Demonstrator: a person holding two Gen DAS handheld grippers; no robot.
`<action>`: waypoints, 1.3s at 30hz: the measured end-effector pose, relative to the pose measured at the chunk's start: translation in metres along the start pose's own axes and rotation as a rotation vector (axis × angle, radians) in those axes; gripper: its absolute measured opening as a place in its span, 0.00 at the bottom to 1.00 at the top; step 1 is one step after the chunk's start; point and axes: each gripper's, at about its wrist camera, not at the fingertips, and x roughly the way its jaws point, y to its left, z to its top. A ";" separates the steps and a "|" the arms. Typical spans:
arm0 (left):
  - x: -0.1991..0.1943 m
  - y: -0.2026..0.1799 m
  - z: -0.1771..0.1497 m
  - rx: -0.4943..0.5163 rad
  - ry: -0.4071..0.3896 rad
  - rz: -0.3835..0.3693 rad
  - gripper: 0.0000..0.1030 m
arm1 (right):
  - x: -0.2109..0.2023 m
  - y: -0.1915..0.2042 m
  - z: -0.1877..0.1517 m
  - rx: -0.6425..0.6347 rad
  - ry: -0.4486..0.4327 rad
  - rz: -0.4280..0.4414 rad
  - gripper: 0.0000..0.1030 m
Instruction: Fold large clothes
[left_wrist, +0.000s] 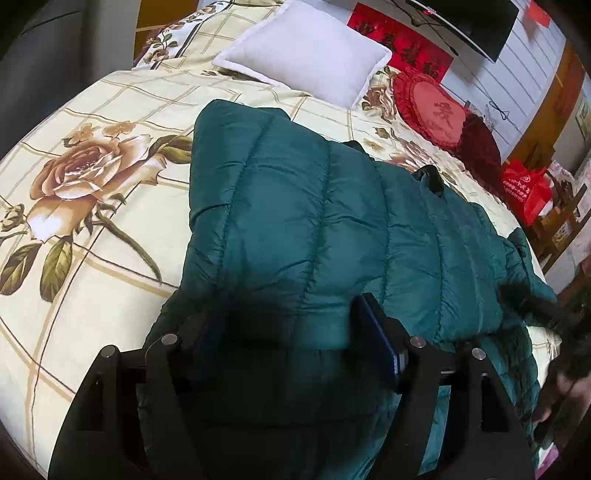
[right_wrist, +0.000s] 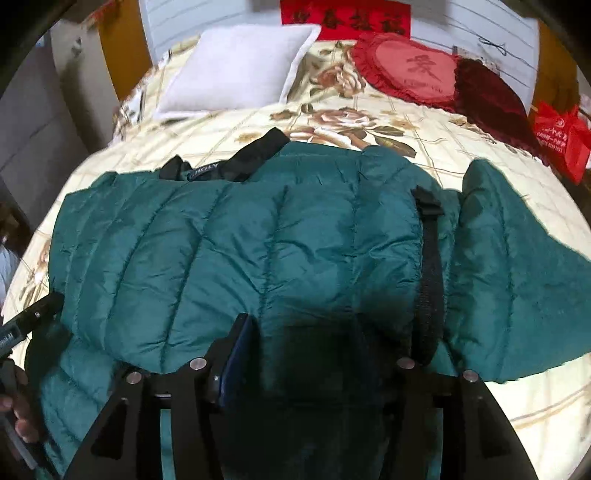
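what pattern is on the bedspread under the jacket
Cream bedspread with a tan grid and large brown roses with green leaves; clearest in the left wrist view, beside the teal puffer jacket.

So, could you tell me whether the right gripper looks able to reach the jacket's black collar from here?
Probably yes: the right gripper hovers over the green puffer jacket, and nothing lies between it and the black collar.

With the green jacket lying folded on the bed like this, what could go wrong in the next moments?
1. The puffy jacket may spring back open: both the left gripper and the right gripper have open jaws and do not clamp it.
2. One sleeve lies spread to the side, so the fold may end uneven.
3. The black strap could catch on a finger of the right gripper.
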 end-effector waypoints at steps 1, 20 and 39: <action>0.000 -0.001 0.000 0.003 0.000 0.007 0.70 | -0.013 0.005 0.008 0.001 -0.063 -0.013 0.51; -0.010 0.004 0.003 -0.059 -0.003 -0.005 0.70 | -0.014 0.064 0.043 0.007 -0.146 -0.033 0.90; -0.011 -0.008 -0.004 0.002 -0.015 0.078 0.70 | -0.018 0.019 -0.009 0.049 0.042 0.045 0.91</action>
